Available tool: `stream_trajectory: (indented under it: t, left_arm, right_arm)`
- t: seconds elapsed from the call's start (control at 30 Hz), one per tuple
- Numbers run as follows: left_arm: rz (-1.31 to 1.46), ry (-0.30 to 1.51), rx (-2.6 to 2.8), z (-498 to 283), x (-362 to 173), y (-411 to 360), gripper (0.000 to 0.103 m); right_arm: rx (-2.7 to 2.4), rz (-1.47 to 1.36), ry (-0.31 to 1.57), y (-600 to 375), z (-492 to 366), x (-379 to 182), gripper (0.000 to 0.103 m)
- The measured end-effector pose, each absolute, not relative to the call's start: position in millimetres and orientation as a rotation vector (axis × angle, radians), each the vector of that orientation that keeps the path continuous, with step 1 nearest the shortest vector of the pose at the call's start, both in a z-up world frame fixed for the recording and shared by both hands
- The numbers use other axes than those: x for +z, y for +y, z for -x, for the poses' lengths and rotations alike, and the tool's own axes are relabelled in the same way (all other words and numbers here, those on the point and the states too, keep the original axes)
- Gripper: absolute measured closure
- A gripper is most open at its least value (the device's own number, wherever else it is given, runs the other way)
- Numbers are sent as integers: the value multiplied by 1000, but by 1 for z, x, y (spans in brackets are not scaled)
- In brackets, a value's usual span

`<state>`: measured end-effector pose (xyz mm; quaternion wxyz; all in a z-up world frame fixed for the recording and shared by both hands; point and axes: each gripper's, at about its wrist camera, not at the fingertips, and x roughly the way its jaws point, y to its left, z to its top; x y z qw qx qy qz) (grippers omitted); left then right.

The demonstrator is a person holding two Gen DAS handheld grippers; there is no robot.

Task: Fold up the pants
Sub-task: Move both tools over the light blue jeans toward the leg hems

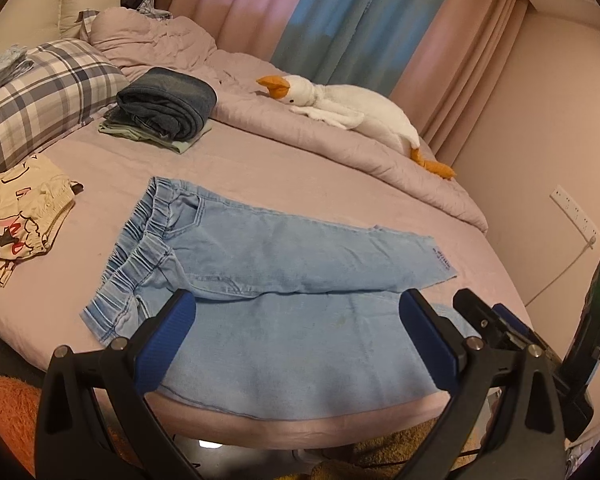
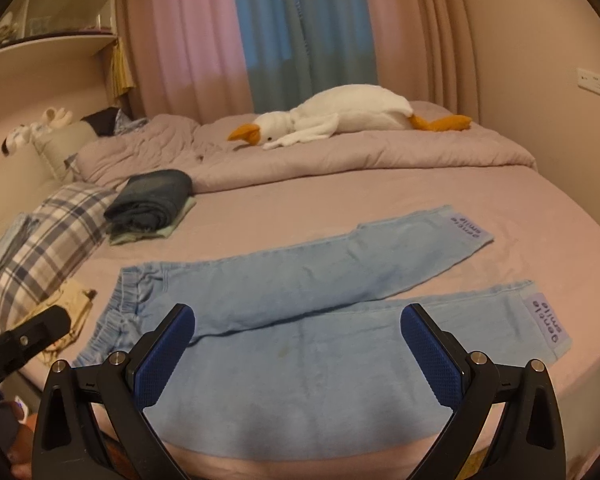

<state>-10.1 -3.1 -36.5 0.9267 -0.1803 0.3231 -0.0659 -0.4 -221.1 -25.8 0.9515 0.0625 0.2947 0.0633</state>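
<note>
Light blue jeans (image 1: 268, 264) lie flat on the pink bed, elastic waist to the left, the two legs spread apart to the right; they also show in the right wrist view (image 2: 300, 300), with purple hem labels. My left gripper (image 1: 296, 320) is open and empty, above the near leg by the front edge of the bed. My right gripper (image 2: 298, 332) is open and empty, also over the near leg. The right gripper shows at the right edge of the left wrist view (image 1: 496, 320).
A folded dark jeans stack (image 1: 168, 108) and a plaid pillow (image 1: 40, 100) lie at the far left. A cream printed garment (image 1: 20, 216) lies left of the jeans. A white goose plush (image 1: 340, 104) rests on the rumpled quilt (image 1: 260, 104) behind. The bed sheet (image 2: 420, 192) lies between.
</note>
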Motion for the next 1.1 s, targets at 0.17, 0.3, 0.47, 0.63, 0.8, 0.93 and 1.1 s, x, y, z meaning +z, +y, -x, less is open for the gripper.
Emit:
stream_trajectory:
  t: [0.17, 0.3, 0.47, 0.63, 0.8, 0.93, 1.1]
  left_arm:
    - [375, 666, -152, 3, -39, -4, 2]
    - [365, 674, -160, -6, -44, -7, 2]
    - [358, 681, -167, -9, -50, -8, 2]
    - [365, 698, -151, -15, -56, -7, 2]
    - [368, 701, -165, -20, -58, -11, 2]
    - [368, 725, -193, -28, -61, -18, 2]
    - [356, 725, -221, -37, -55, -26, 2]
  right_arm:
    - [130, -133, 606, -224, -2, -26, 1]
    - [107, -152, 596, -227, -4, -26, 1]
    - [111, -155, 633, -226, -13, -37, 1]
    - [109, -162, 663, -226, -22, -46, 1]
    - [128, -161, 673, -222, -27, -47, 1]
    - [131, -153, 676, -221, -29, -49, 1]
    - [101, -151, 699, -225, -34, -50, 1]
